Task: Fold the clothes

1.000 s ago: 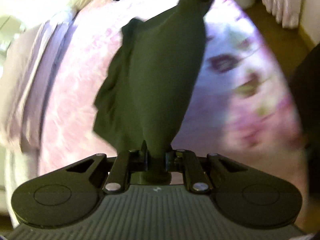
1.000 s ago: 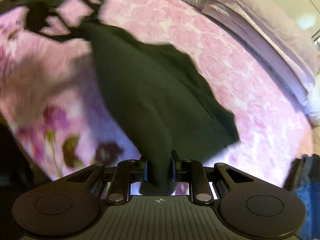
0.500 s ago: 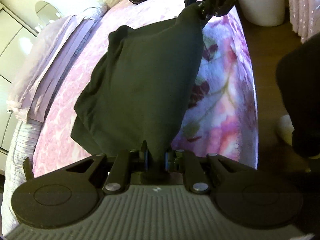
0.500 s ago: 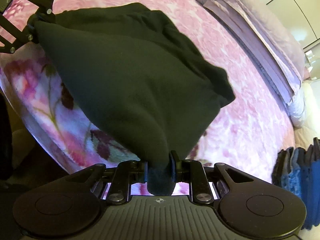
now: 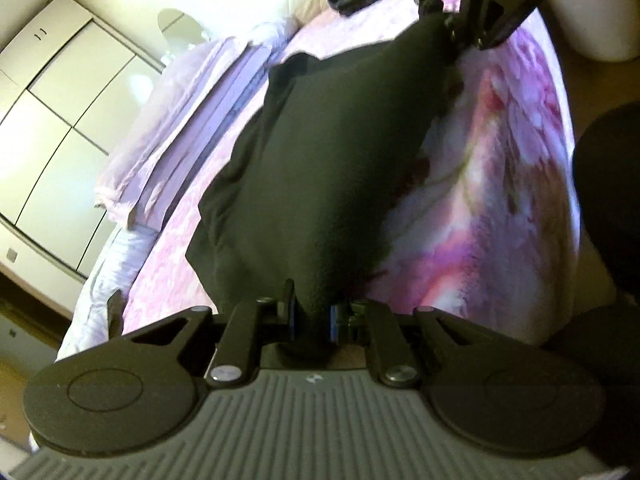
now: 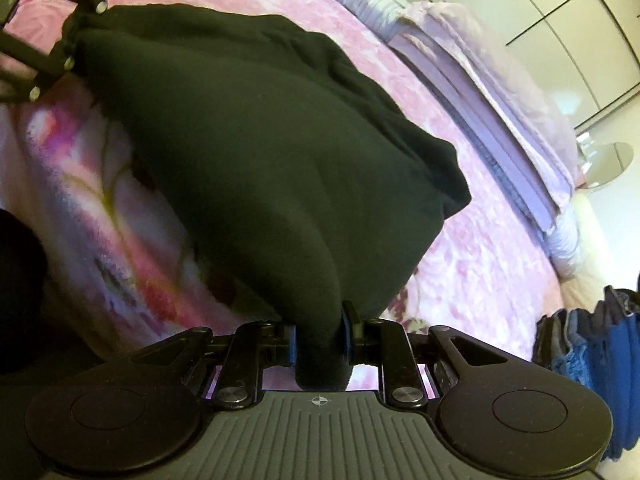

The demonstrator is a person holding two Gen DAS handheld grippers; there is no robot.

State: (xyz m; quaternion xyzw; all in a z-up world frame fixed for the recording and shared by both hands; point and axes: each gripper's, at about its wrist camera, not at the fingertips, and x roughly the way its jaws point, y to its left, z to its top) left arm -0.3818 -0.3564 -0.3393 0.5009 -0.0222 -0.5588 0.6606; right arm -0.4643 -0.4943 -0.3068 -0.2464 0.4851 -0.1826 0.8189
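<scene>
Laying-down step, judging by the spread: black garment (image 5: pixel 320 168) fills frame centre, stretched over the pink bedspread (image 6: pixel 492 248). Left gripper (image 5: pixel 311 314) and right gripper (image 6: pixel 319 338) each pinch 1 corner. Next: lower flat, release. Only right view shows blue clothes (image 6: pixel 592 356), lower right.

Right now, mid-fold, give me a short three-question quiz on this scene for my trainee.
1. True or false: both grippers are clamped on the black garment.
2. What lies under the garment: A) wooden table, B) pink floral bedspread, C) bare floor?
3. Which view shows the stack of blue clothes at its right edge?

Key:
1. True: the left gripper and the right gripper each pinch a corner.
2. B.
3. The right wrist view.
</scene>
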